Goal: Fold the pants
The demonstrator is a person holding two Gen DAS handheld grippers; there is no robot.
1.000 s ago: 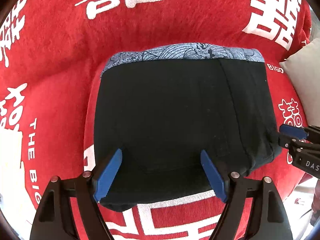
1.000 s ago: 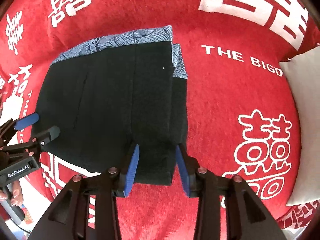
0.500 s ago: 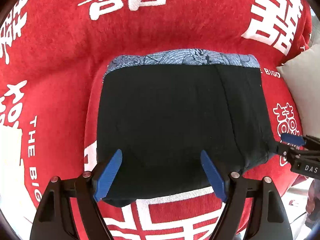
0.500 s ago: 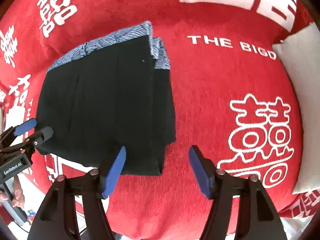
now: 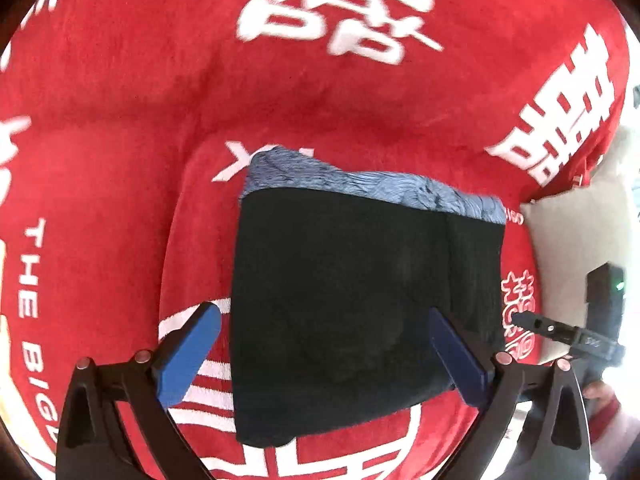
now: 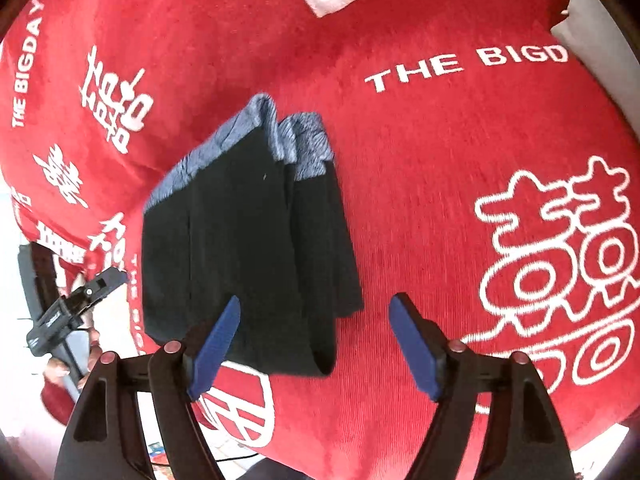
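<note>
Since the earlier frames we had drawn both grippers back and off the folded black pants with the blue-grey patterned waistband [image 5: 352, 300], which had stayed a flat folded stack on the red plush blanket printed with white characters and lettering [image 5: 160, 120], near the blanket's front edge. Our left gripper [image 5: 324, 356], black-framed with blue pads, had just been opening, and its fingers [image 5: 188, 356] stood spread wide, one over bare blanket past the stack's left side and the other above the black cloth near its right side, pinching nothing. Our right gripper [image 6: 316, 344] had also just been opening; its fingers [image 6: 414, 346] were apart with the stack's near right corner showing between them, the pads clear of the cloth. In the right wrist view the pants [image 6: 248, 248] showed layered edges on their right side, the waistband turned toward the far side of the blanket. A cream cushion [image 5: 576, 248] lay by the blanket's right edge. In each wrist view we saw the other gripper off to the side, held in a hand [image 6: 90, 350].
</note>
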